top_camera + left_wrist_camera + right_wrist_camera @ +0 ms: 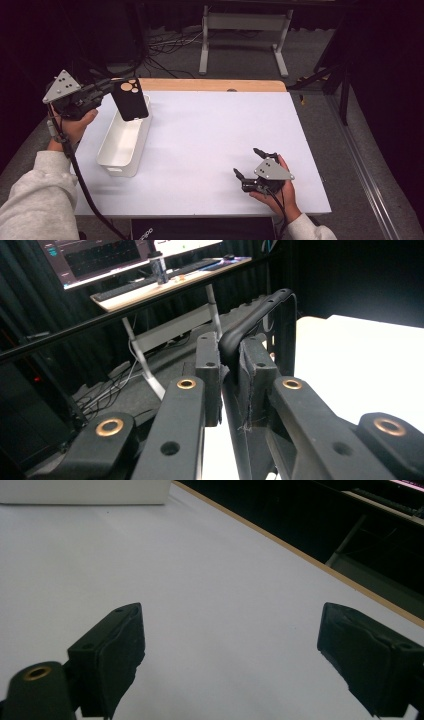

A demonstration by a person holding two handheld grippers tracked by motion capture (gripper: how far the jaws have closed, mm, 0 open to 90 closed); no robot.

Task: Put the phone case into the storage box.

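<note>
Holding a black phone case by one edge, the left gripper keeps it in the air over the far end of the white bin; jaws are clamped on the case rim, confirmed in the left gripper view, where the pads pinch the case's curved edge. Case hangs roughly upright, camera cut-outs uppermost, its lower edge at about rim level of the bin; whether it touches the bin wall cannot be told from the high view. Judgement: pick-up is done, placement into the bin is left, release not yet made.

Left hand is raised at the table's left edge, forearm angled inward. Right gripper rests low near the near-right corner, jaws spread wide, holding nothing, well apart from the bin.
</note>
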